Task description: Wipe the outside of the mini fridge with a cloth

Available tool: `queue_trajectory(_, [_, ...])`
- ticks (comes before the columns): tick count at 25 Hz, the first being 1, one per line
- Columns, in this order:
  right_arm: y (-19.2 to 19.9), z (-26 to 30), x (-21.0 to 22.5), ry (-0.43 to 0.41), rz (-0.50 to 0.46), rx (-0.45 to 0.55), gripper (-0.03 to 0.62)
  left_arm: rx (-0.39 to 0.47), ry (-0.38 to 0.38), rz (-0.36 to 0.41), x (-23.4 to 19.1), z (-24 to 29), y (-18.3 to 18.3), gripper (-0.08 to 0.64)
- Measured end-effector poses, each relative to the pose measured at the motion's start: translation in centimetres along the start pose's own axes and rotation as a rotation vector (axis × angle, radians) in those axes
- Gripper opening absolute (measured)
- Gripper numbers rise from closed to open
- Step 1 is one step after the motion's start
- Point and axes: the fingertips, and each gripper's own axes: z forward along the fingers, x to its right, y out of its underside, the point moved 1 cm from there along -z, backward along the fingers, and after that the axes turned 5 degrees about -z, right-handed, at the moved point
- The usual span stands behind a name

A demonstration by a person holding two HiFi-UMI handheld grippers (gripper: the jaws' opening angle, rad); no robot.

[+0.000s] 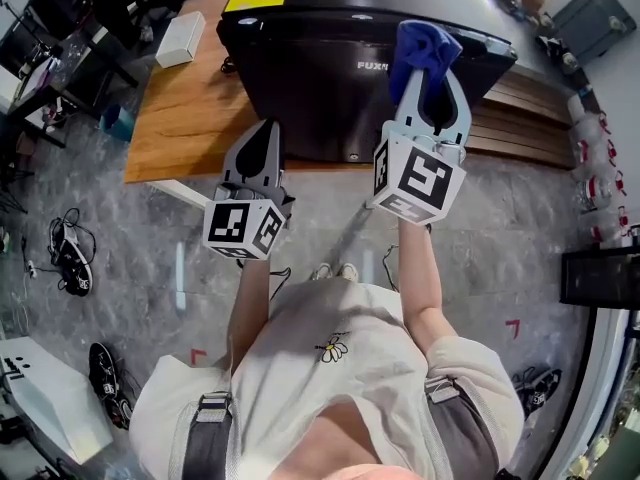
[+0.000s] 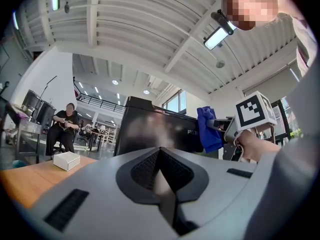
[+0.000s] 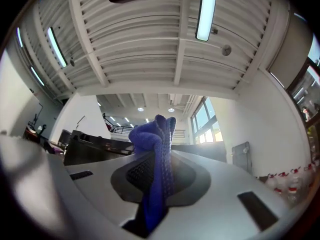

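Blue cloth (image 1: pixel 424 46) pinched in right gripper (image 1: pixel 432 70) fingers, near black mini fridge (image 1: pixel 300 78); left gripper (image 1: pixel 266 134) fingers pressed together, empty.

wooden table (image 1: pixel 190 118) with black mini fridge (image 1: pixel 330 78) and small white box (image 1: pixel 180 39)

Bright, even indoor light; shadows weak. Ceiling tube lamps (image 3: pixel 202 11) burn white, slightly blown out. Daylight glares through the windows (image 3: pixel 206 121). Mini fridge (image 1: pixel 330 88) front is glossy, with pale smeared reflections in the left gripper view. Heavy fisheye bending in all views, black vignette at both gripper views' corners. Left gripper (image 2: pixel 161 156) is close to the lens and soft-focused. Cloth (image 3: pixel 156 149) weave is fairly sharp.
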Motion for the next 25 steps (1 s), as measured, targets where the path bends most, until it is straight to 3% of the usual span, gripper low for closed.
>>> queue_trajectory(6, [0.8, -0.1, 6.9, 0.149, -0.032, -0.048, 0.061, -0.002, 0.007, 0.001, 0.4, 0.1, -0.1, 0.005])
queue_trajectory(13, [1.3, 0.2, 10.8, 0.206, -0.089, -0.089, 0.061, -0.006, 0.015, 0.002, 1.2, 0.3, 0.1, 0.005])
queue_trajectory(25, [2.5, 1.1, 16.2, 0.324, -0.043, -0.119, 0.061, -0.001, -0.010, -0.002, 0.1, -0.1, -0.2, 0.005])
